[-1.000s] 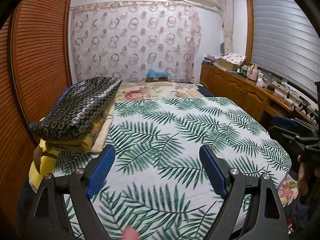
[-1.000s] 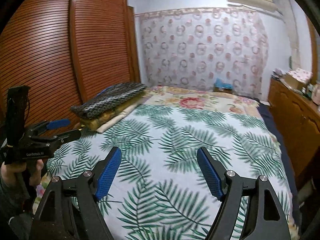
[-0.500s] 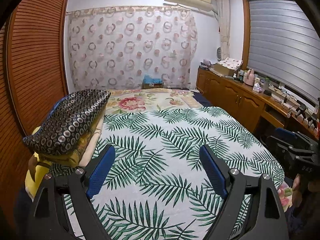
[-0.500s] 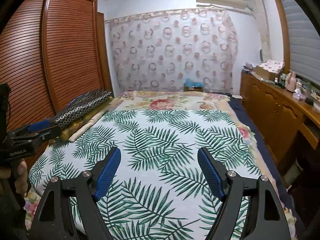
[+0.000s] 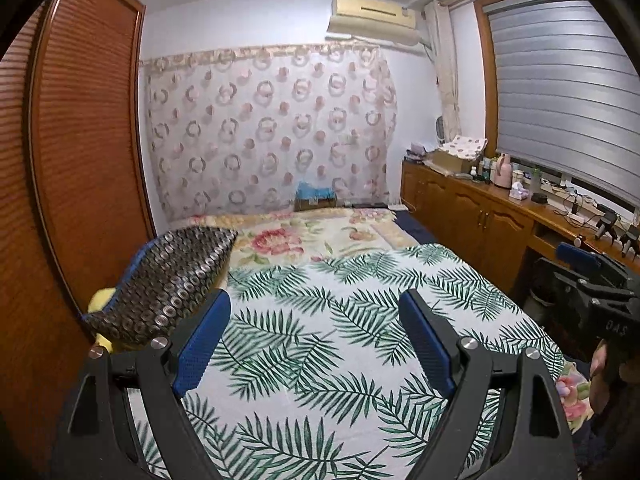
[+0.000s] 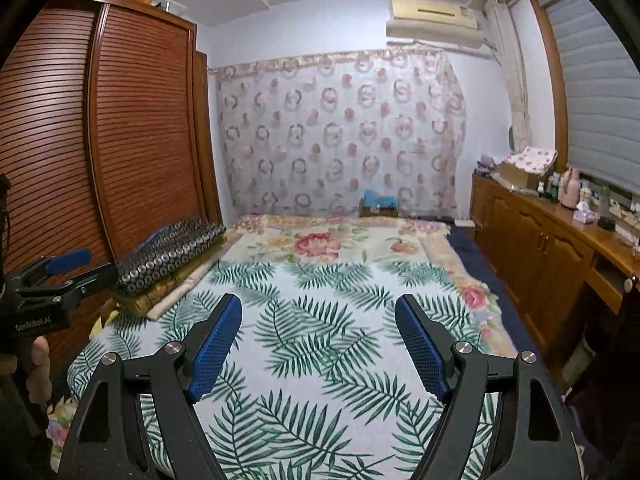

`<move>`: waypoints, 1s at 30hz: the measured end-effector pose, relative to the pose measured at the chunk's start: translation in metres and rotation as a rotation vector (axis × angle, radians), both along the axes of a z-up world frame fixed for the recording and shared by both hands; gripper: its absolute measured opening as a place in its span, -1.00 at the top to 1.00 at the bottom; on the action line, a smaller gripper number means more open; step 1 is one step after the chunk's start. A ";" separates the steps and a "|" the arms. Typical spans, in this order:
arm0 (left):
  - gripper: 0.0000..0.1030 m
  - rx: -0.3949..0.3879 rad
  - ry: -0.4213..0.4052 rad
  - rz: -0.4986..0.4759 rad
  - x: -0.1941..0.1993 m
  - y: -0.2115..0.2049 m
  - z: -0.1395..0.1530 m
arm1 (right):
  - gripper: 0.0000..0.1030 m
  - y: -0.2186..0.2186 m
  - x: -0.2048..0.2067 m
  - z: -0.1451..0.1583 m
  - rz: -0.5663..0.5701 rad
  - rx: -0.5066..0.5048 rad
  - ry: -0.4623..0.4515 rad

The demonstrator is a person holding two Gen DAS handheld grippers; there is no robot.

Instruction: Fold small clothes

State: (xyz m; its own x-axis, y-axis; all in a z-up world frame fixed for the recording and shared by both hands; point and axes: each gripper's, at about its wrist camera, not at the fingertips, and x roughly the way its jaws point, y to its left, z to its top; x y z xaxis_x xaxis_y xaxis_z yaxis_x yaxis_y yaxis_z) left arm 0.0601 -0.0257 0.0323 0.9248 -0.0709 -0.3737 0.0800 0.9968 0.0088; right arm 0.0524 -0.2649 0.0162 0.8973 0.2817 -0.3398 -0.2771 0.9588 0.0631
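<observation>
A bed with a white, green palm-leaf sheet (image 5: 320, 332) fills both views; it also shows in the right wrist view (image 6: 332, 320). No small garment shows on it. My left gripper (image 5: 316, 316) is open and empty above the bed's near end. My right gripper (image 6: 318, 320) is open and empty too. The right gripper shows at the right edge of the left wrist view (image 5: 592, 292). The left gripper shows at the left edge of the right wrist view (image 6: 52, 284). A stack of folded bedding topped by a dark ring-patterned pillow (image 5: 168, 284) lies at the bed's left edge (image 6: 176, 248).
A wooden slatted wardrobe (image 6: 100, 140) stands close along the bed's left side. A wooden cabinet with bottles and boxes (image 5: 500, 208) runs along the right under a shuttered window. A floral blanket (image 6: 332, 240) covers the far half of the bed. A patterned curtain (image 5: 272, 132) hangs behind.
Both grippers have tilted upward and pulled back, so more wall and ceiling show. Both stayed open.
</observation>
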 end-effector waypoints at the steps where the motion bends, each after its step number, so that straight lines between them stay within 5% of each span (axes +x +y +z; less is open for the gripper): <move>1: -0.68 0.003 -0.006 0.003 -0.002 0.000 0.002 | -0.57 0.002 -0.003 0.000 -0.005 0.000 -0.008; 30: -0.68 -0.017 -0.002 0.033 -0.004 0.008 -0.005 | -0.57 0.003 -0.009 -0.013 -0.016 -0.002 -0.029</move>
